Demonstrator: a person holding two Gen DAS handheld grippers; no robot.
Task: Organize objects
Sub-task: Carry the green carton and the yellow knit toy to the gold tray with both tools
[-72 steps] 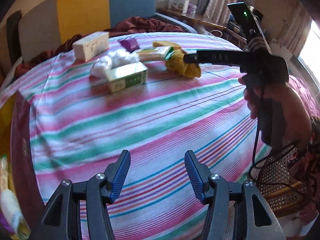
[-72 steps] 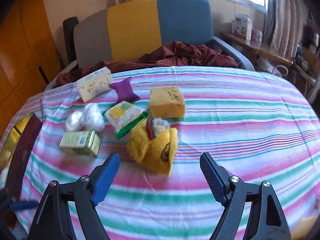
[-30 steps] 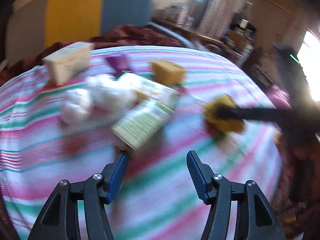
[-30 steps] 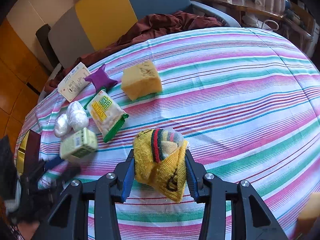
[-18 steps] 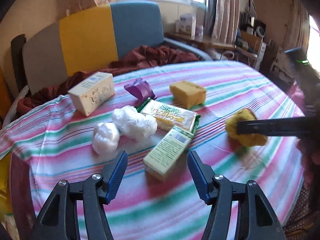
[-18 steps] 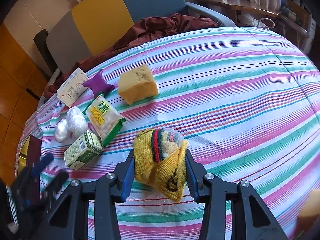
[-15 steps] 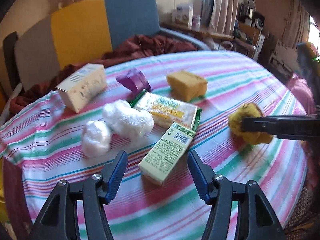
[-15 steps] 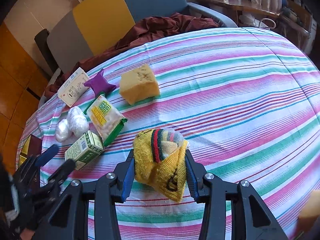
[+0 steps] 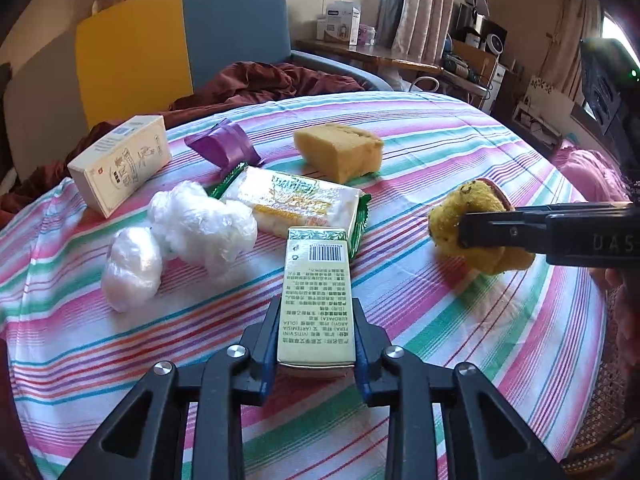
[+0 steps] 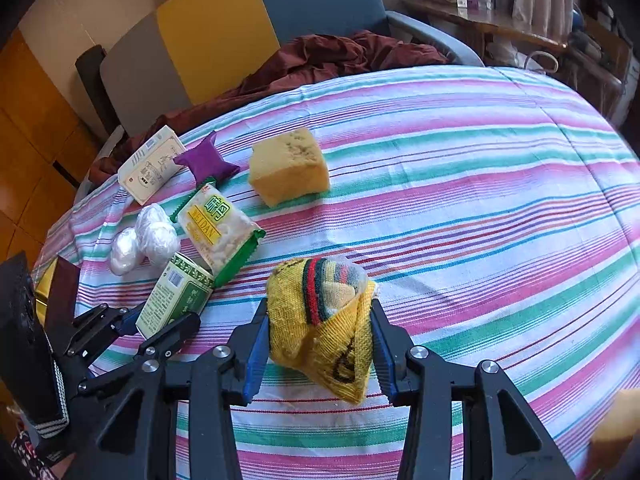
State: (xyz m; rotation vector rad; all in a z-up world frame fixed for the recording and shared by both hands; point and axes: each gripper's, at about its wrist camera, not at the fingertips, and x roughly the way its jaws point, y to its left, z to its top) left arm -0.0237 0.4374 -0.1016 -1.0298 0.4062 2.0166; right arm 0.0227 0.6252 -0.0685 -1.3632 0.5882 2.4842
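My left gripper (image 9: 316, 320) is shut on a green and cream carton (image 9: 316, 300) that lies on the striped tablecloth; the carton also shows in the right wrist view (image 10: 176, 296). My right gripper (image 10: 318, 320) is shut on a yellow mesh bag (image 10: 324, 316) with striped cloth inside, held just above the table. The bag shows at the right of the left wrist view (image 9: 476, 232).
On the striped table (image 9: 440, 144) lie a snack packet (image 9: 296, 204), a yellow sponge (image 9: 340, 152), two white plastic bundles (image 9: 192, 228), a purple pouch (image 9: 224, 144) and a cream box (image 9: 120, 164). A chair with dark red cloth (image 10: 340, 56) stands behind.
My left gripper has moved forward to the green carton and shut on it. My right gripper still holds the yellow mesh bag in the same place.
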